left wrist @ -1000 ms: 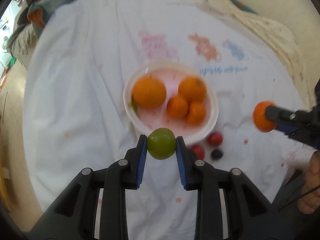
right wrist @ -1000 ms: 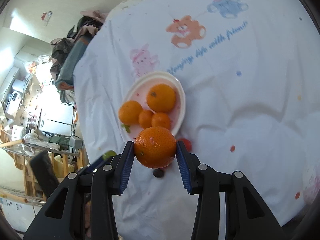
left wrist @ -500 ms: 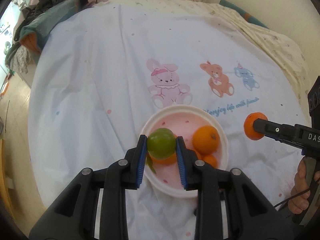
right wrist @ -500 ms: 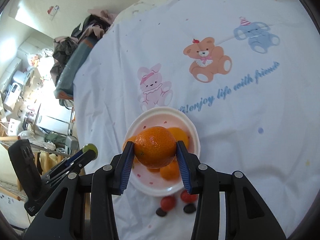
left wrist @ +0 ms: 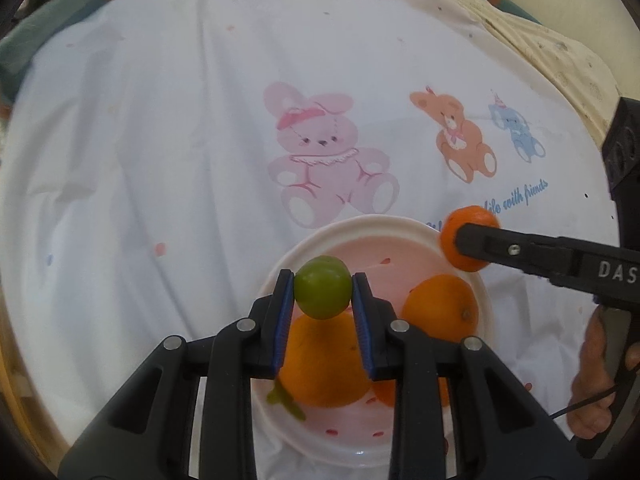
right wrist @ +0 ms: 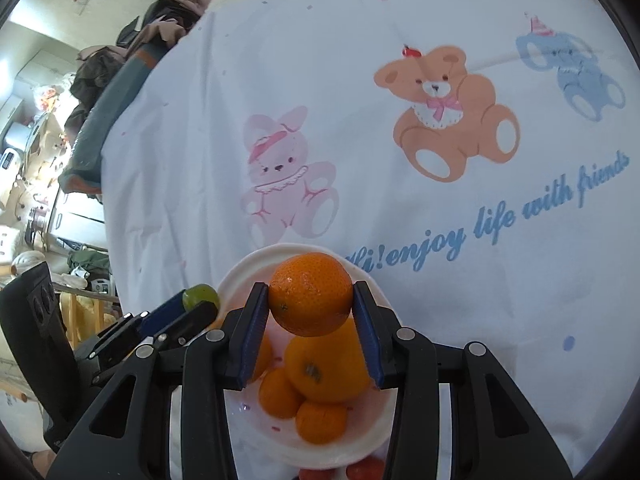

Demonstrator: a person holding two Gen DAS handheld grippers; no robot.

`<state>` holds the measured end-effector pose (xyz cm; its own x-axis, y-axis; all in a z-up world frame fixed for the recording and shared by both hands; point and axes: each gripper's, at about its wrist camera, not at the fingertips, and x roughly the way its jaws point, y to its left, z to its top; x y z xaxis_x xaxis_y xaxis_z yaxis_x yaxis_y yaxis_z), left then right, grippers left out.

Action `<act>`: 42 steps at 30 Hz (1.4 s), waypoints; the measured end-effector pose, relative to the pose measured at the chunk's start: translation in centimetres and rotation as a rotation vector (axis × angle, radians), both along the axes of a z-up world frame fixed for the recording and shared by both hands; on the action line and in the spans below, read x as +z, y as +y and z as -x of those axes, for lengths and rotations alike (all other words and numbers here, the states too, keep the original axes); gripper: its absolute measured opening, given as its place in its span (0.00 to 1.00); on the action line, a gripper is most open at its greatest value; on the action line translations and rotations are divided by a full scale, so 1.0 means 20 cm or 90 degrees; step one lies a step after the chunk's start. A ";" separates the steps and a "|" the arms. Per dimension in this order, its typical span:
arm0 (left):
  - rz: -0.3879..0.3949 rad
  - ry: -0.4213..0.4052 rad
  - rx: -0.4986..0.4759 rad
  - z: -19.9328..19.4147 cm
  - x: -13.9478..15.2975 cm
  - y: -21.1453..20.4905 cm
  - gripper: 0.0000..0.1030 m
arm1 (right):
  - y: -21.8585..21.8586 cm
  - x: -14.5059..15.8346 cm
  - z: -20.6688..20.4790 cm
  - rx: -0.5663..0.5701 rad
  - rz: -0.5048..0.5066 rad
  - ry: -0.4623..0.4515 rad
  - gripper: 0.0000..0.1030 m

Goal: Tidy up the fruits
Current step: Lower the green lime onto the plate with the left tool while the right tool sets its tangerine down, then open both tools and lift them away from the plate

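My left gripper [left wrist: 323, 295] is shut on a green fruit [left wrist: 322, 293] and holds it above the white plate [left wrist: 372, 227]. The plate holds several oranges [left wrist: 442, 306]. My right gripper [right wrist: 311, 295] is shut on an orange [right wrist: 310, 294] above the same plate [right wrist: 248, 266], over the piled oranges [right wrist: 326, 368]. In the left wrist view the right gripper [left wrist: 470, 240] holds its orange [left wrist: 450, 236] at the plate's far right rim. In the right wrist view the left gripper [right wrist: 200, 300] with the green fruit [right wrist: 200, 295] is at the plate's left rim.
The plate sits on a white sheet printed with a pink bunny [left wrist: 324, 156], a brown bear [right wrist: 448, 112] and a blue elephant [right wrist: 576, 72]. Small red fruits [right wrist: 360, 472] lie just in front of the plate. Clothes [right wrist: 132, 52] are piled at the sheet's far left edge.
Both grippers have moved forward and lower over the plate, each still holding its fruit. The plate now looks larger and closer under both.
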<state>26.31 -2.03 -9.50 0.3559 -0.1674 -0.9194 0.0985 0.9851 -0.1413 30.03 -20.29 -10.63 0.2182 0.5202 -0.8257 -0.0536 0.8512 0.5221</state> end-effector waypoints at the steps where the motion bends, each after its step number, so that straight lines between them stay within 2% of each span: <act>1: -0.006 0.000 -0.003 -0.01 -0.01 -0.01 0.24 | 0.01 -0.02 -0.01 0.001 -0.002 0.005 0.43; 6: 0.000 0.017 -0.003 -0.03 -0.07 0.00 0.24 | 0.02 -0.07 -0.02 0.002 0.021 0.005 0.44; 10: -0.004 0.016 0.003 -0.03 -0.09 0.00 0.26 | 0.00 -0.09 -0.02 -0.008 0.015 0.013 0.45; 12: -0.007 0.018 0.004 -0.03 -0.09 0.00 0.32 | -0.01 -0.09 -0.02 -0.012 0.010 0.016 0.45; 14: 0.000 0.018 0.011 -0.03 -0.10 0.00 0.49 | -0.01 -0.09 -0.01 -0.011 0.010 0.017 0.46; 16: 0.008 0.017 0.016 -0.02 -0.09 0.00 0.59 | -0.01 -0.09 -0.01 -0.012 0.010 0.017 0.46; 18: 0.003 0.017 0.009 -0.01 -0.09 -0.01 0.65 | -0.02 -0.08 -0.01 -0.011 0.009 0.020 0.46; 21: 0.005 0.015 0.005 0.00 -0.08 -0.01 0.76 | -0.04 -0.06 -0.01 -0.026 0.001 0.012 0.80; 22: 0.006 0.014 0.006 0.00 -0.07 -0.01 0.79 | -0.05 -0.03 0.00 -0.035 -0.002 -0.004 0.82; 26: 0.026 0.012 -0.001 0.02 -0.04 -0.02 0.80 | -0.05 0.02 0.01 -0.026 -0.008 -0.020 0.83; 32: -0.003 -0.039 0.014 0.08 0.09 -0.02 0.80 | -0.04 0.14 0.05 -0.020 0.000 -0.053 0.83; 35: 0.009 -0.058 0.026 0.13 0.16 0.00 0.80 | -0.05 0.18 0.10 -0.016 -0.011 -0.061 0.83; 39: -0.012 -0.091 0.038 0.21 0.26 0.02 0.80 | -0.07 0.24 0.17 -0.010 -0.007 -0.072 0.83; 42: -0.009 -0.109 0.069 0.28 0.32 0.06 0.80 | -0.10 0.30 0.24 -0.009 -0.007 -0.085 0.83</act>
<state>20.73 -0.90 -3.02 0.5229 -0.1071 -0.8456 0.0134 0.9930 -0.1175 25.32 -22.25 -4.69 0.3333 0.5254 -0.7829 -0.1109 0.8464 0.5208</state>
